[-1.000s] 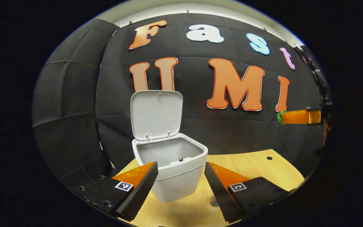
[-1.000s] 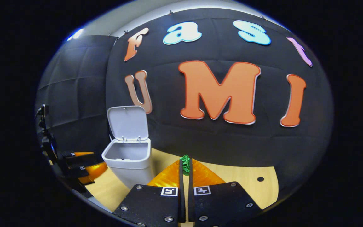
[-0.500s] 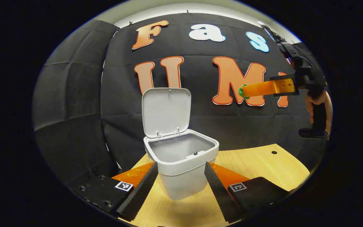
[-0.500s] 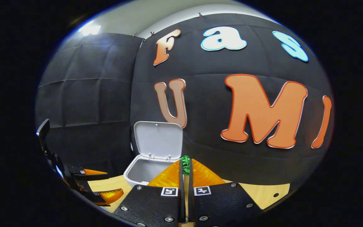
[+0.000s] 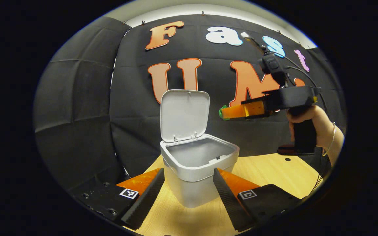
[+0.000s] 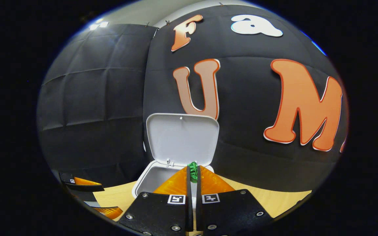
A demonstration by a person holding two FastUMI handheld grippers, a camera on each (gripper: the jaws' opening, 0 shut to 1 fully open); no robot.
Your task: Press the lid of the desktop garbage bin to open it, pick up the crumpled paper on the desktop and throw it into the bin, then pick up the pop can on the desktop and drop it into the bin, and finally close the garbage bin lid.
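The garbage bin (image 5: 199,173) is standing on the wooden bench (image 5: 267,170) with its lid (image 5: 184,114) tipped up and back, so the cavity is lying open from above. The right gripper (image 6: 192,172) is holding a small green wad, the crumpled paper (image 6: 193,170), pinched right at its tips; its jaws are drawn almost together with only the paper between them. From the left gripper view, that right gripper (image 5: 223,113) is hanging in the air beside the raised lid and above the right side of the bin's mouth, a hand (image 5: 307,121) wrapped around its grip. In the right gripper view the paper is sitting just in front of the lid's lower edge, over the near part of the opening.

The left gripper (image 5: 189,190) is waiting low by the bench, its jaws spread wide to either side of the bin's body; I cannot tell whether they are touching it.

The paper looks light and soft, something that gives under a pinch and springs back a little. Held by a mere corner, it is likely to drop freely once the jaws part, though a crease could snag on a ribbed pad. It seems best released squarely over the middle of the opening, clear of the lid, since so light a thing may drift or bounce off the rim. The pop can is still waiting its turn in the task.
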